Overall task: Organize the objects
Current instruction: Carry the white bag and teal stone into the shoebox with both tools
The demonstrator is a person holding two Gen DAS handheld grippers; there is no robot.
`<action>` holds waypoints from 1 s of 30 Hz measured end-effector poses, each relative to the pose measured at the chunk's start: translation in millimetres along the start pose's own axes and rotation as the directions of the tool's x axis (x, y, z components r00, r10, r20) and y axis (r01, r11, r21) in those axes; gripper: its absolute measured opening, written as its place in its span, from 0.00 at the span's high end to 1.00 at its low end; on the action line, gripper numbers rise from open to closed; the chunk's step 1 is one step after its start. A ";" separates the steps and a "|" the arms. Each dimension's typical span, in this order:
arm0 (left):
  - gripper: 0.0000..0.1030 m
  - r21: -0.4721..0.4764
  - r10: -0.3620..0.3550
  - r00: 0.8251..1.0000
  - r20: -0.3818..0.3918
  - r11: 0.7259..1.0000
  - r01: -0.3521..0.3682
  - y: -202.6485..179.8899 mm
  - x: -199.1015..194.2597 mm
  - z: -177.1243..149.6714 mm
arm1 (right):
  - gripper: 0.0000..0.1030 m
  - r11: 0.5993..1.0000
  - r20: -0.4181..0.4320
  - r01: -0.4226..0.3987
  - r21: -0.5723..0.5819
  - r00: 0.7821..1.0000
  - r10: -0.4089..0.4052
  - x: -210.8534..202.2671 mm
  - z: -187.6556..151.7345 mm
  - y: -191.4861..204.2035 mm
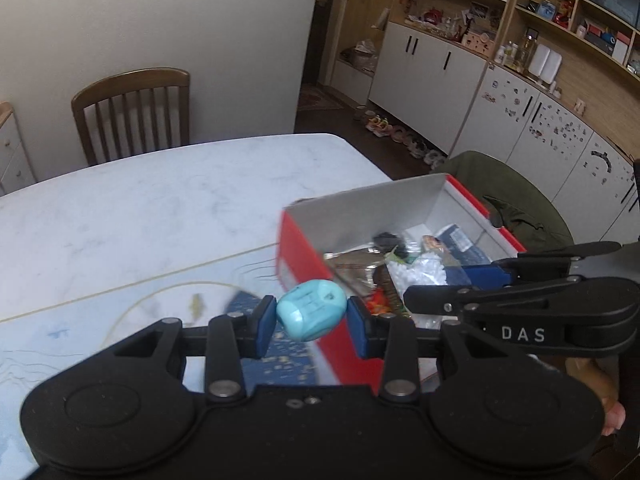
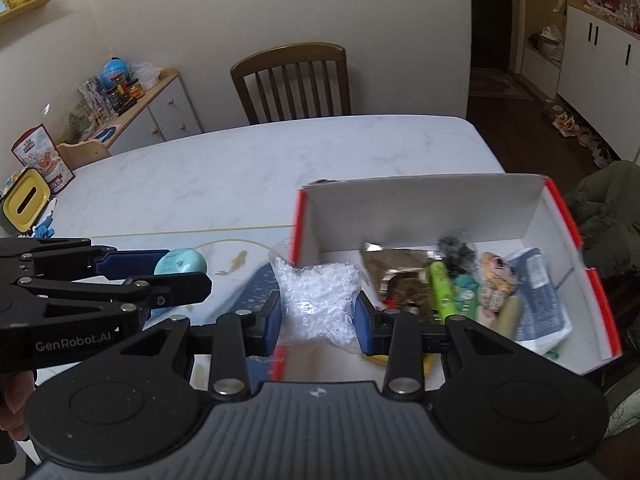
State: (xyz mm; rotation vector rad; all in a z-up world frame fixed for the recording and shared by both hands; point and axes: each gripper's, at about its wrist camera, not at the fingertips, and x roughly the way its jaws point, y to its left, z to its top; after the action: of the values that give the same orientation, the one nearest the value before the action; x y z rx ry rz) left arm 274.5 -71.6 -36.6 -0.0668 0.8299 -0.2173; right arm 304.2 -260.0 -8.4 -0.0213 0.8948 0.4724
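The left gripper point(image 1: 311, 318) pinches a rounded turquoise toy point(image 1: 311, 311) between its blue pads, held above the table point(image 1: 160, 208) just beside the near left corner of the red box point(image 1: 304, 248). The right gripper point(image 2: 318, 312) is clamped on a clear bag of white beads point(image 2: 316, 300), held over the left wall of the same box.

View differences:
- The left wrist view alone shows the wall of white cabinets point(image 1: 440, 68) and the row of shoes point(image 1: 400, 136) on the dark floor.
- The right wrist view alone shows the low sideboard point(image 2: 160, 108) with a blue globe point(image 2: 114, 72), and a yellow-lidded container point(image 2: 26, 200) at the table's left edge.
- Each view shows the other gripper from the side. A wooden slat-back chair point(image 2: 292, 80) appears in both.

Limits of visibility:
- The box contents are motion-blurred. A green tube point(image 2: 442, 292), a foil packet point(image 2: 400, 272) and a blue-and-white pack point(image 2: 540, 296) can be made out; the rest cannot be identified.
- The near wall of the box is hidden behind the gripper body in the right wrist view.
- The printed mat point(image 2: 256, 292) on the table is mostly covered.

Materials:
- Table: white marbled surface, rounded corners.
- Box: cardboard, red outside, white inside, open top.
- Toy: smooth, glossy, egg-like.
- Grippers: matte black.
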 end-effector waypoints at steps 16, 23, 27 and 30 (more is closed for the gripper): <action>0.65 0.039 0.003 0.997 -0.077 0.999 0.000 -68.0 62.0 7.2 | 0.65 0.996 -0.019 0.088 0.033 0.996 -0.087 6.2 -2.5 -104.9; 0.65 0.062 0.032 0.992 -0.125 0.998 -0.024 -84.3 89.3 7.1 | 0.65 0.992 -0.041 0.122 0.039 0.992 -0.120 23.9 -3.0 -139.2; 0.65 0.079 0.039 0.989 -0.142 0.996 -0.028 -93.3 104.1 10.5 | 0.65 0.992 -0.059 0.124 0.028 0.991 -0.122 35.9 -4.7 -149.0; 0.65 0.070 0.028 0.987 -0.161 0.997 -0.017 -96.9 116.7 12.4 | 0.65 0.994 -0.078 0.109 0.015 0.991 -0.108 44.3 -7.2 -153.4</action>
State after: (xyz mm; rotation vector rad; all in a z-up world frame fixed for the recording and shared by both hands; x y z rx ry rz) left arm 343.9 -191.8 -98.9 0.0248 0.9842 -0.2320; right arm 384.3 -382.1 -73.4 -0.0711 0.9684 0.3636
